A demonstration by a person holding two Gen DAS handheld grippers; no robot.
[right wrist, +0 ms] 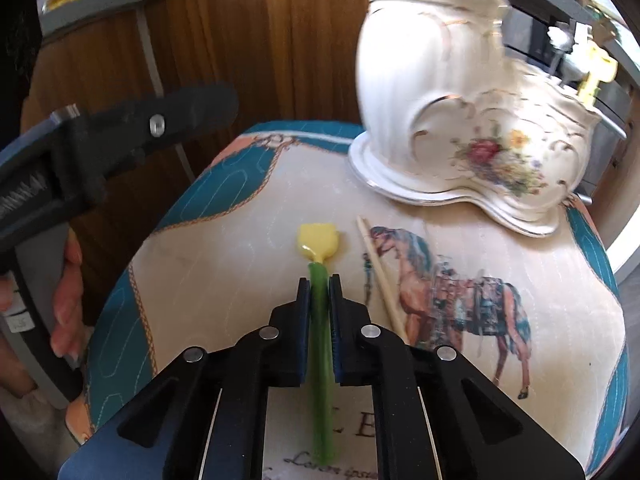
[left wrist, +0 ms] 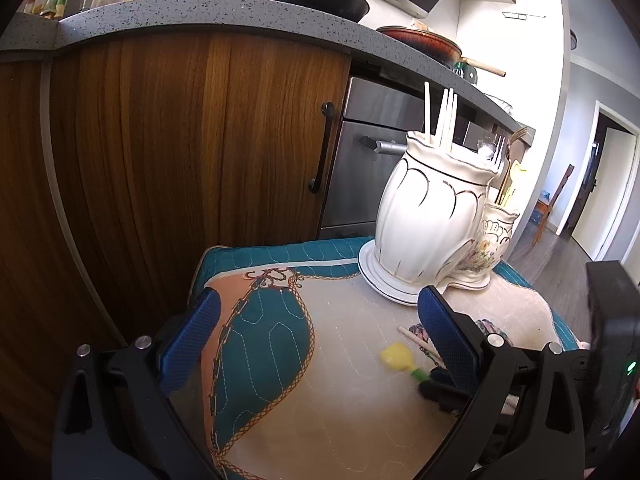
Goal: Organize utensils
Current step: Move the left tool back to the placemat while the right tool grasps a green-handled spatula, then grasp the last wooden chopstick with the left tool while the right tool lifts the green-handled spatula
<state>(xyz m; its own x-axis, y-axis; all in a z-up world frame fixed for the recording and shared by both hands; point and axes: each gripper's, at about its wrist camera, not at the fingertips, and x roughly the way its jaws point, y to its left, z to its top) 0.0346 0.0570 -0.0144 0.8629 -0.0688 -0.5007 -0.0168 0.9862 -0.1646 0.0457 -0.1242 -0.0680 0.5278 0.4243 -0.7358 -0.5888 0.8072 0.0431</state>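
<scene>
A small spoon with a yellow bowl (right wrist: 316, 241) and green handle (right wrist: 322, 320) lies on the printed cloth. My right gripper (right wrist: 319, 280) is shut on its green handle, low over the cloth. The spoon also shows in the left wrist view (left wrist: 396, 356). A pale chopstick (right wrist: 380, 276) lies just right of the spoon. A tall white ceramic holder (left wrist: 428, 216) with chopsticks in it and a lower floral holder (right wrist: 504, 152) with forks stand at the back right. My left gripper (left wrist: 316, 320) is open and empty above the cloth's left part.
The cloth (left wrist: 280, 360) covers a small table that stands against a wooden cabinet (left wrist: 180, 140) with a grey counter (left wrist: 200, 12). A steel oven front (left wrist: 360, 168) is behind the holders. Two woks sit on the counter. The left gripper (right wrist: 120, 136) shows at left in the right wrist view.
</scene>
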